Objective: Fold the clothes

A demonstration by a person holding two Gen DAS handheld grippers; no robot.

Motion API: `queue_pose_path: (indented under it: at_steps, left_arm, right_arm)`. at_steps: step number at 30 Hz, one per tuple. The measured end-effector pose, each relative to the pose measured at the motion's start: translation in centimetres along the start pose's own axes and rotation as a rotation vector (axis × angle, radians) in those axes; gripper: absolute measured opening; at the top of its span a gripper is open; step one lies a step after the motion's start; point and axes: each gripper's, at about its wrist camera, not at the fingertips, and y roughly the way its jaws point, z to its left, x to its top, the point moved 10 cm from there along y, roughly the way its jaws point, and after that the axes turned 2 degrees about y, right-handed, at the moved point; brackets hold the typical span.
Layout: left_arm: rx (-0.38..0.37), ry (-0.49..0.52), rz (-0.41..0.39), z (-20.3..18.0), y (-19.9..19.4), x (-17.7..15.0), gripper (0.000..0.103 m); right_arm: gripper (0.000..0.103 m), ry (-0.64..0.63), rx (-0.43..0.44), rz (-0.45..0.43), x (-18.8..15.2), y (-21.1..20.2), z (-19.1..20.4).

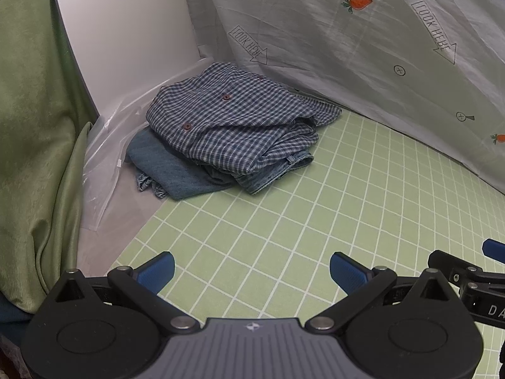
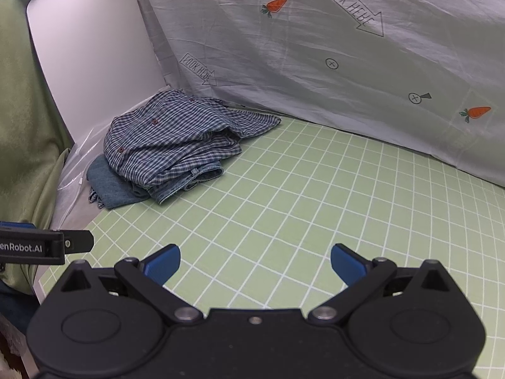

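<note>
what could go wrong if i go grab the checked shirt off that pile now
1. The checked shirt lies crumpled on denim and a teal cloth; a deep pinch could lift those layers too.
2. Clear plastic sheet lies beside the pile and might snag.
3. Both the left gripper and right gripper are open and close together, so they could collide while reaching.

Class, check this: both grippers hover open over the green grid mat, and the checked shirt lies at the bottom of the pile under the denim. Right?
Not quite. The checked shirt lies on top of the pile, over the denim, as the left wrist view shows. The left gripper and right gripper are indeed open over the green grid mat.
</note>
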Motion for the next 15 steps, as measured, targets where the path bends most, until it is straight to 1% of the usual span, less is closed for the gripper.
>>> queue_pose_path:
  at_steps: [9,15]
  left_arm:
    - [-0.010,-0.017,-0.009,0.1,0.6,1.2,0.103]
    - [0.009,-0.031,-0.008,0.9,1.9,3.0,0.103]
  right_arm:
    - [0.103,-0.053,0.023,-0.001,1.2,1.0,1.0]
    - [0.103,-0.082,0.026,-0.012,3.6,2.9,1.6]
